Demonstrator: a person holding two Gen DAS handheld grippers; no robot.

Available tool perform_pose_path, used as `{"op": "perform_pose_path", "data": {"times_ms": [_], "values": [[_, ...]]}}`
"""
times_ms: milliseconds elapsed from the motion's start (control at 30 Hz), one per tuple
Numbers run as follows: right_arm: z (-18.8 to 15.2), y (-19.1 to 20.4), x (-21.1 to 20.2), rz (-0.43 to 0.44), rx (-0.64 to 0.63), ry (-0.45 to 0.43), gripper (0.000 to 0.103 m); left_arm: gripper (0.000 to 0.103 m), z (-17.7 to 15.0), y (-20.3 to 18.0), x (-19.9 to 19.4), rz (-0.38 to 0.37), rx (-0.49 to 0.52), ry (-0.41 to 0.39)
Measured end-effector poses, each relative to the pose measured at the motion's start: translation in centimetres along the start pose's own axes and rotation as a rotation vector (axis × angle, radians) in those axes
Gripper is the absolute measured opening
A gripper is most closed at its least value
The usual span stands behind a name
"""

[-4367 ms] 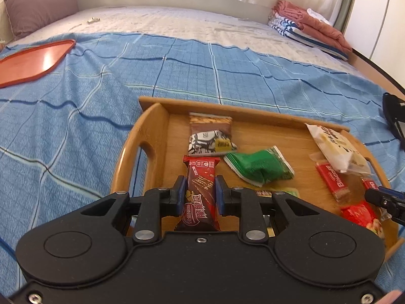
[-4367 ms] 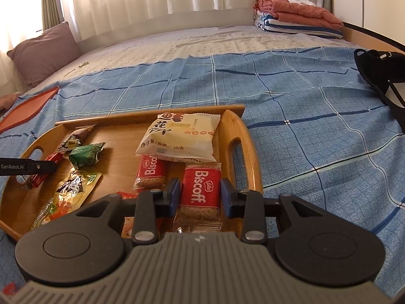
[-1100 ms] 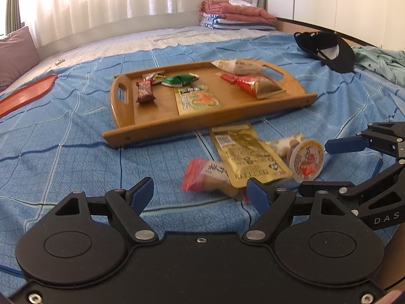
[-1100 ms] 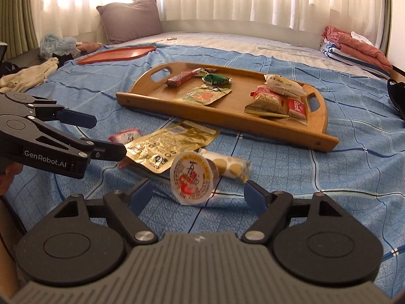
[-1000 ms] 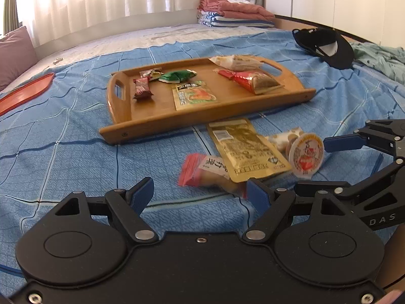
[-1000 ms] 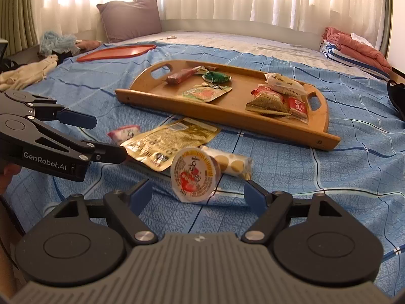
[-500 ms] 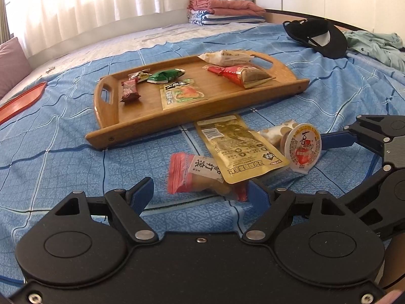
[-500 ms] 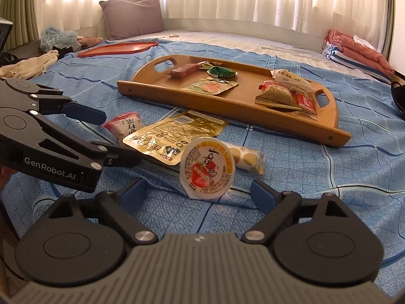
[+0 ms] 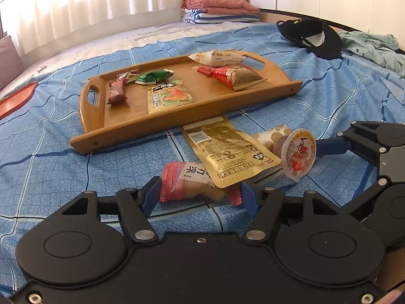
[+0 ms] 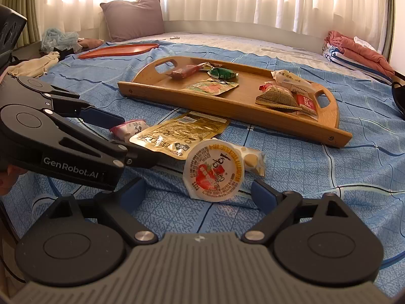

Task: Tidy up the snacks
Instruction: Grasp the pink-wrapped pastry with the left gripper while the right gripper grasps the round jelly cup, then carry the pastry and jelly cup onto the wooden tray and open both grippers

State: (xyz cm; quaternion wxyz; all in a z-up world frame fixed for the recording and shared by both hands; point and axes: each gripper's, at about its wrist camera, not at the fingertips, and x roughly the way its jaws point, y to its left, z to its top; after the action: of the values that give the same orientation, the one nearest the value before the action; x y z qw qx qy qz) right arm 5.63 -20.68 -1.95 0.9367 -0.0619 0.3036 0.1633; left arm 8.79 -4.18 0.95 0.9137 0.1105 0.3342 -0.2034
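A pink-ended snack pack (image 9: 187, 179) lies on the blue bedspread, partly under a gold pouch (image 9: 227, 149). My left gripper (image 9: 200, 195) straddles the pink pack lengthwise. Its jaws are closing, and the blue pads stand right at the crimped ends without squeezing them. A strawberry jelly cup (image 10: 214, 169) stands on its edge against a biscuit pack (image 10: 250, 157). My right gripper (image 10: 198, 190) is open wide on either side of the cup, clear of it. Behind them sits the wooden tray (image 10: 202, 103) with several snacks in it.
A hand shows at the left edge, under the left gripper. An orange tray (image 10: 119, 49) and a pillow (image 10: 134, 17) lie far back left. A black cap (image 9: 311, 38), a teal garment (image 9: 374, 48) and folded towels (image 9: 217, 10) lie beyond the wooden tray.
Both grippers have edged closer to the loose snacks. The left jaws have narrowed onto the ends of the pink pack. The right jaws have spread a little wider around the jelly cup.
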Motion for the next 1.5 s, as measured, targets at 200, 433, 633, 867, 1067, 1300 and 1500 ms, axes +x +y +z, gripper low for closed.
{"op": "perform_pose_path", "data": {"times_ms": [200, 433, 633, 867, 1067, 1300, 1500], "values": [[0.0, 0.0, 0.0, 0.000, 0.001, -0.001, 0.094, 0.055, 0.0, 0.1, -0.8, 0.003, -0.006, -0.010], [0.1, -0.1, -0.8, -0.018, 0.032, -0.021, 0.092, 0.052, -0.1, 0.5, -1.5, 0.003, -0.020, -0.007], [0.4, -0.4, -1.5, -0.025, 0.035, -0.035, 0.079, 0.052, -0.1, 1.1, -2.0, 0.017, -0.044, -0.005], [0.8, -0.8, -1.7, -0.045, 0.055, -0.044, 0.067, 0.051, -0.2, 1.8, -2.3, 0.035, -0.079, 0.000], [1.2, -0.6, -2.1, -0.063, 0.063, -0.076, 0.066, 0.050, -0.3, 2.3, -2.6, 0.046, -0.099, 0.002], [1.6, 0.6, -1.2, -0.080, 0.050, -0.076, 0.066, 0.048, -0.4, 2.5, -3.4, 0.049, -0.105, -0.004], [1.5, 0.4, -0.9, -0.090, 0.086, -0.058, 0.063, 0.043, -0.6, 3.1, -3.9, 0.061, -0.117, 0.001]]}}
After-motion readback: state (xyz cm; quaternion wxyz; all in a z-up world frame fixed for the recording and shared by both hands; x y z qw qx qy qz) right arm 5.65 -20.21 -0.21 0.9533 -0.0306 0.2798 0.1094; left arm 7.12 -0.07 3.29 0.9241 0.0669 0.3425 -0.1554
